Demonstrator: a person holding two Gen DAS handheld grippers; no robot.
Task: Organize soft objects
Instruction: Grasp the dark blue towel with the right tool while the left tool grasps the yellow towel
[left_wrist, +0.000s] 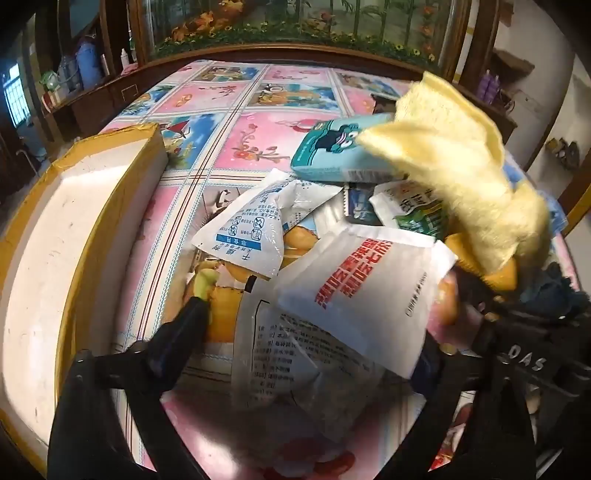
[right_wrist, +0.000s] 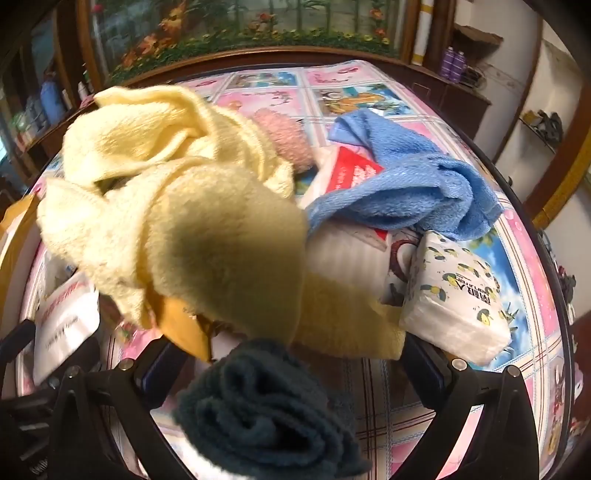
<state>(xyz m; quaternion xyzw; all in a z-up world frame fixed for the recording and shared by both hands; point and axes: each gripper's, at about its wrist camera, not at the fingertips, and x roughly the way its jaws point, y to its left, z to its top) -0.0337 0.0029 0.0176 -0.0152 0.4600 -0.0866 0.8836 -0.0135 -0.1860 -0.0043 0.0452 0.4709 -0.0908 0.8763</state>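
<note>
i am sorting the soft pile on the patterned bed cover (left_wrist: 229, 122). my left gripper (left_wrist: 317, 317) is hanging spread over the white printed plastic packets (left_wrist: 354, 295), pinching nothing. my right gripper (right_wrist: 295, 369) is spread wide around the dark teal knit cloth (right_wrist: 266, 410); whether it is touching is unclear. next, i judge, comes closing on one item and carrying it to the yellow-edged white box (left_wrist: 74, 236) at the cover's left edge. the fluffy yellow towel (right_wrist: 177, 221) is hiding what lies beneath.

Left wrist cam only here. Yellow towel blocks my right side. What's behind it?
Observer: A blue towel, crumpled, lies to the right of the yellow towel.
Operator: Anything else soft?
Observer: A pink fluffy thing further back, partly hidden by the yellow towel.
Operator: Right claw?
Observer: Right claw is wide open. A dark teal cloth lies between its jaws, and the pads look clear of it.
</note>
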